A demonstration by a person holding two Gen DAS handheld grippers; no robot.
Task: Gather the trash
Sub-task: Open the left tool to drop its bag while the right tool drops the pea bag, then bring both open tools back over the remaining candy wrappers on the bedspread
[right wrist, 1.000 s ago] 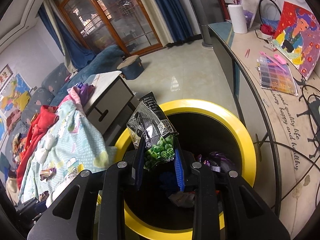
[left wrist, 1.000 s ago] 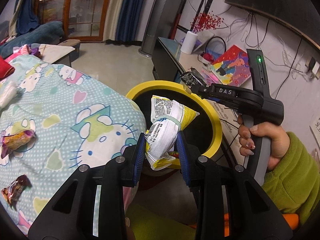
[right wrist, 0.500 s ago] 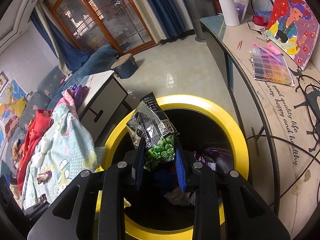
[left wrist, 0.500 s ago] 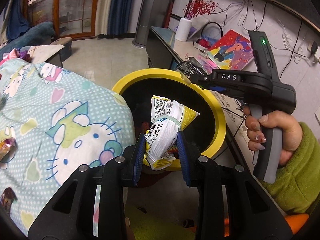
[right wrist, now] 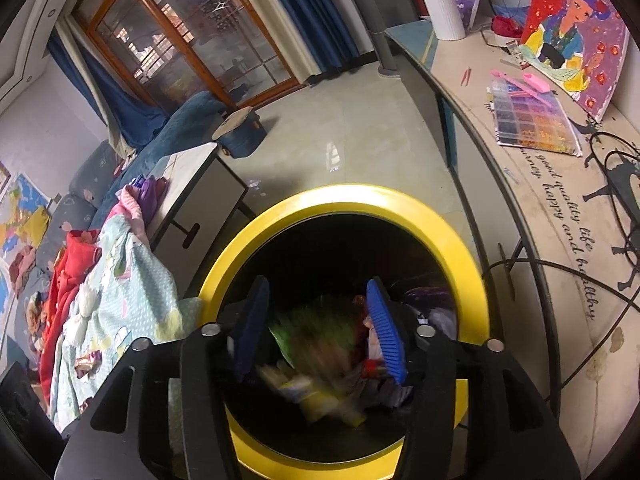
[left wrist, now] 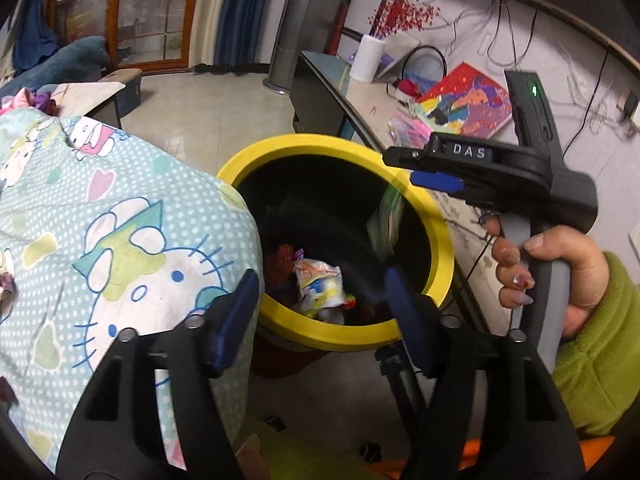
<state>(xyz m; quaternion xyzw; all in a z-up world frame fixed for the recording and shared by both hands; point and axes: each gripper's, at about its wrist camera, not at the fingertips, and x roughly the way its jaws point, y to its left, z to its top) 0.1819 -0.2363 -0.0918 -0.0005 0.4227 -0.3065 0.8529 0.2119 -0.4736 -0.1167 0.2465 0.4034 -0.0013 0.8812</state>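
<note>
A black bin with a yellow rim [left wrist: 440, 236] [right wrist: 468, 264] stands below both grippers. My left gripper [left wrist: 320, 300] hangs over its near edge, jaws opening, nothing between them. A white and yellow snack packet [left wrist: 320, 284] lies on the trash at the bottom. My right gripper [right wrist: 316, 324] is over the bin mouth, jaws opening; a green pea packet [right wrist: 316, 332] drops as a blur beneath them, free of the pads. In the left wrist view the right gripper [left wrist: 436, 180] shows over the far rim, the blurred packet [left wrist: 386, 216] falling below it.
A quilt with cartoon cats [left wrist: 100, 220] bulges against the bin's left side, a wrapper [left wrist: 6, 284] on it. A curved counter [right wrist: 560, 200] with a painting [right wrist: 572, 32], a bead box [right wrist: 532, 116] and a white vase [right wrist: 442, 12] runs along the right. Tiled floor [right wrist: 340, 120] lies beyond.
Both grippers opened over the bin. The white and yellow packet left the left jaws and lies in the bin; the pea packet left the right jaws and is falling.
</note>
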